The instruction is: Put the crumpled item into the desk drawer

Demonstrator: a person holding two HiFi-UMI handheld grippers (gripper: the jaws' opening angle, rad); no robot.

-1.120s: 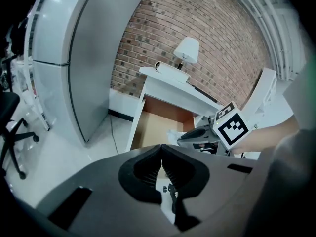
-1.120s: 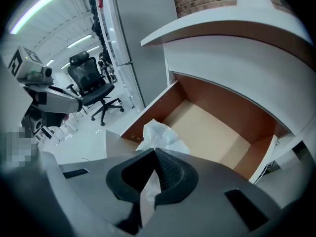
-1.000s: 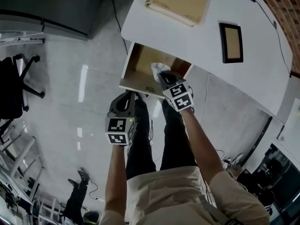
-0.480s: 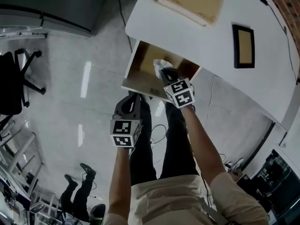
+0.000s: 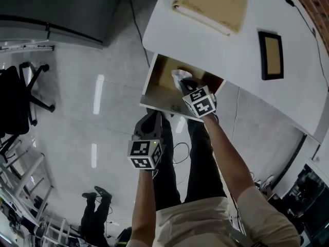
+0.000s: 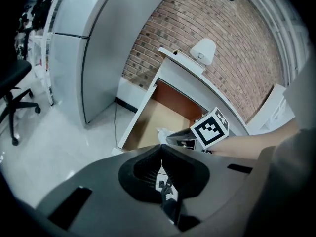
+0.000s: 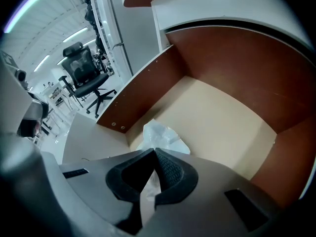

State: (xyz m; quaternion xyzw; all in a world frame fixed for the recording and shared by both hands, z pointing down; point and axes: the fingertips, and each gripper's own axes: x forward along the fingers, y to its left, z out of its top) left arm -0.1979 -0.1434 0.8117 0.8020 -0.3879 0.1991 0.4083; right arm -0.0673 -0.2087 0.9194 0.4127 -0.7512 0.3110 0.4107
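The right gripper (image 5: 182, 81) reaches in over the open drawer (image 5: 160, 88), and its fingers (image 7: 172, 174) are pinched on the crumpled item (image 7: 160, 136), a wad of thin white material. Most of the wad bulges out just beyond the fingertips, and a strip of it runs back between the ribbed pads. From the head view, the white lump (image 5: 178, 74) sits right at the tips, above the pale drawer bottom. Whether it touches the bottom I cannot tell. In the right gripper view, the drawer's brown walls rise ahead of the fingers and to either side of them.

The left gripper (image 5: 150, 117) hangs outside the drawer, back from its front edge and over the glossy floor (image 5: 103, 112). Its fingers (image 6: 143, 172) are pressed together with nothing between them. Past those closed tips, the left gripper view shows the drawer (image 6: 148, 122), the right gripper (image 6: 174, 137) with its marker cube, and the white wad (image 6: 162, 132) inside.

The drawer juts out from under a white counter (image 5: 231, 45). Beyond the right fingers, a tan book (image 5: 213, 1) and a dark picture frame (image 5: 271, 55) lie on top of it, well apart. Far off to the left of both grippers stand an office chair (image 5: 15, 99) and a grey cabinet (image 5: 56, 4). A brick wall (image 6: 222, 33) rises behind the counter.
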